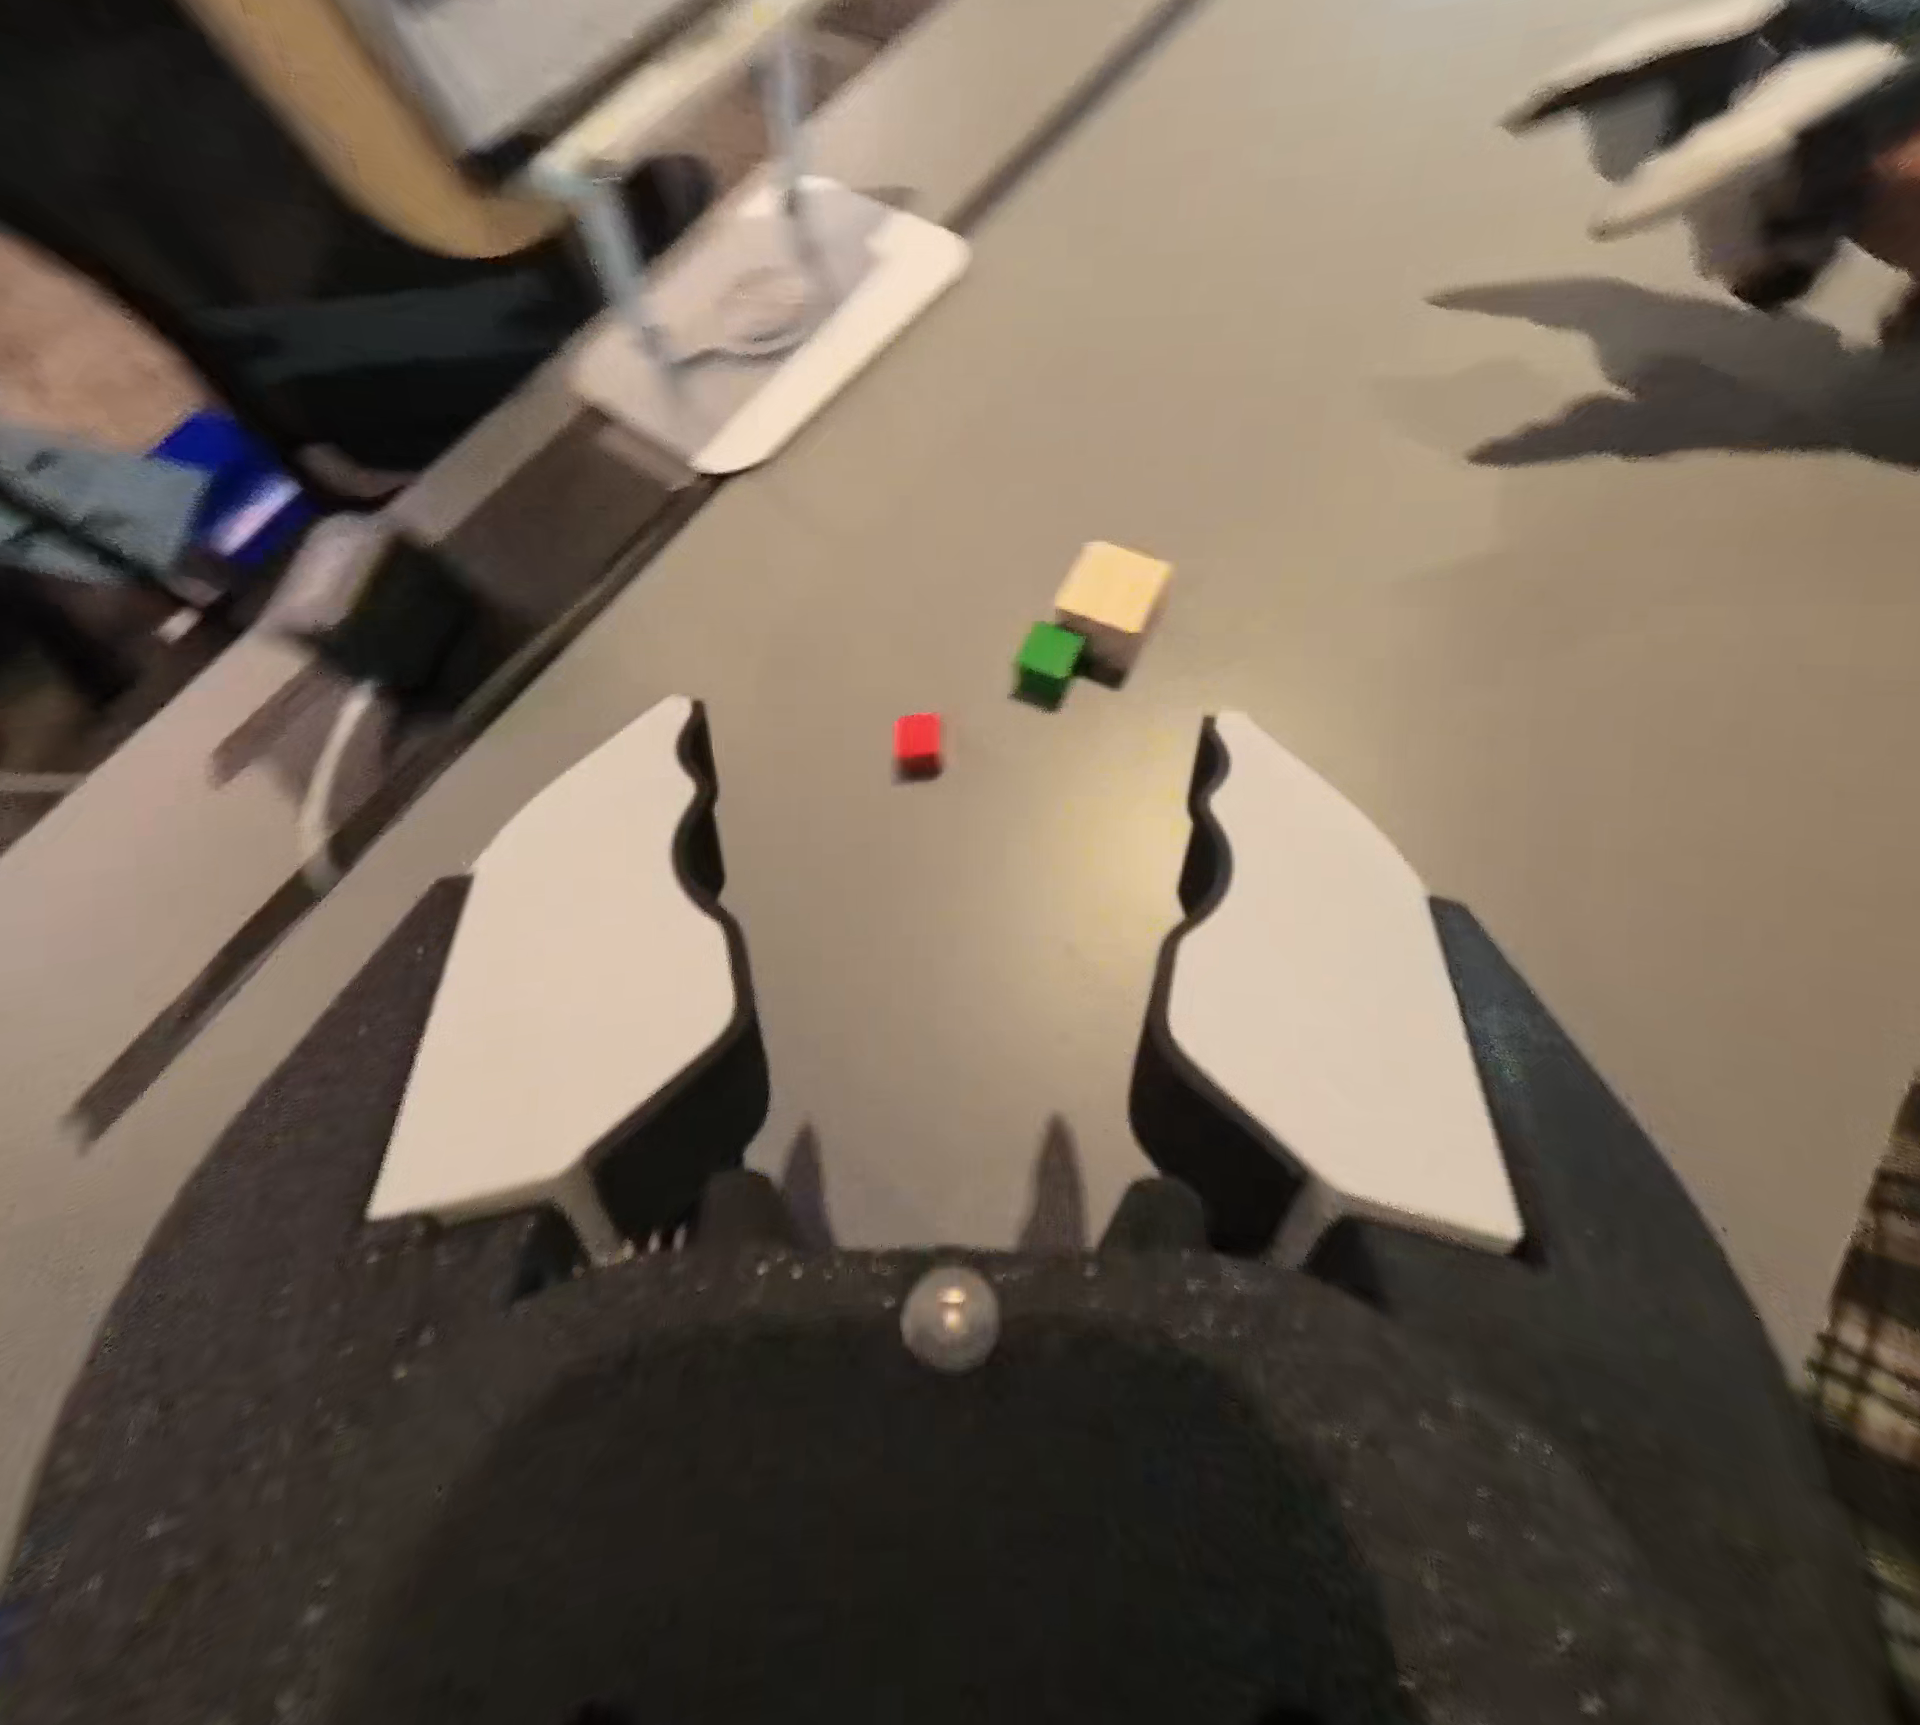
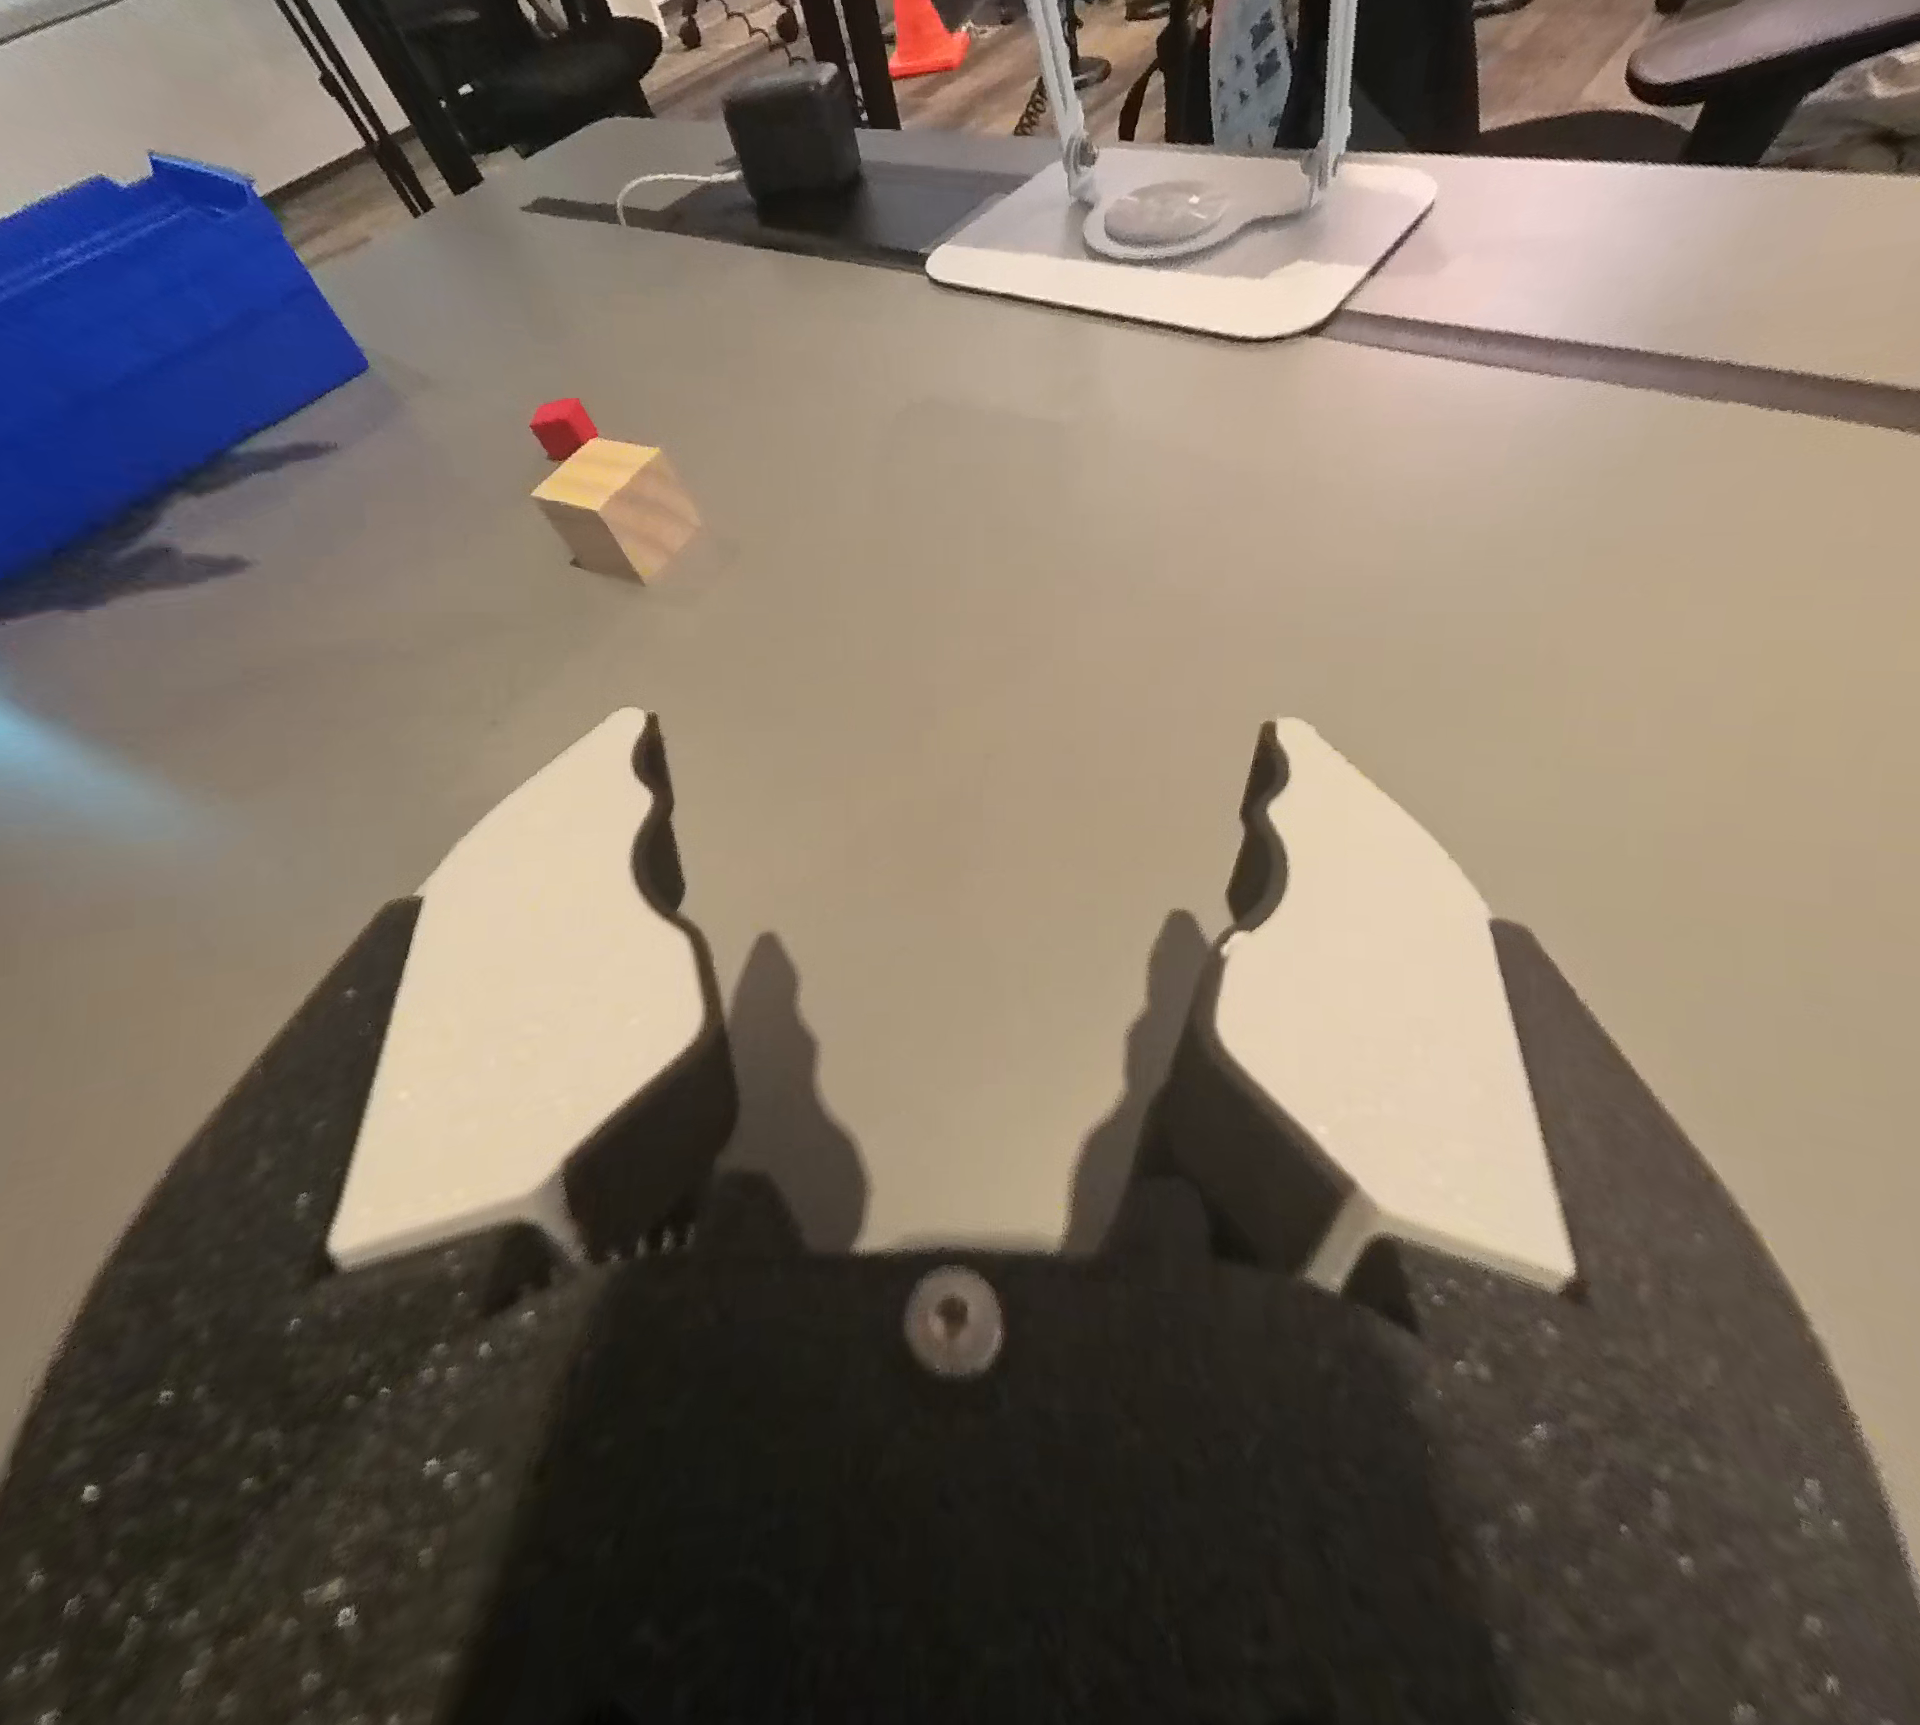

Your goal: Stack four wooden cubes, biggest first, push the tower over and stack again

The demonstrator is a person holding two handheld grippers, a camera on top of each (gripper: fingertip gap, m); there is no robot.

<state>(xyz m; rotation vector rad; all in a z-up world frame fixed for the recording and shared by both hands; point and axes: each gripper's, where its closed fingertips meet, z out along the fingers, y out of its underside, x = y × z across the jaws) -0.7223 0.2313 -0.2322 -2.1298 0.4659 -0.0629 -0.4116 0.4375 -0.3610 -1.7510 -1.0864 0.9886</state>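
Observation:
In the left wrist view a large plain wooden cube (image 1: 1114,601) lies on the grey table (image 1: 1351,740), with a green cube (image 1: 1047,661) touching its near side and a small red cube (image 1: 918,742) apart to the left. My left gripper (image 1: 951,725) is open and empty, above the table short of the cubes. The right gripper (image 1: 1558,169) shows blurred at the far right. In the right wrist view the wooden cube (image 2: 619,509) and red cube (image 2: 562,426) lie far left. My right gripper (image 2: 956,725) is open and empty. No fourth cube shows.
A blue bin (image 2: 135,345) stands at the table's left edge. A white stand base (image 2: 1195,252) and a black box (image 2: 795,129) with a white cable sit on a dark strip at the back. Chairs, other tables and an orange cone (image 2: 920,18) lie beyond. The white stand base (image 2: 1195,252) is closer to my right gripper, around 35 cm from its tips; the left tips are 45 cm off. The left camera catches it too, in the left wrist view (image 1: 829,285).

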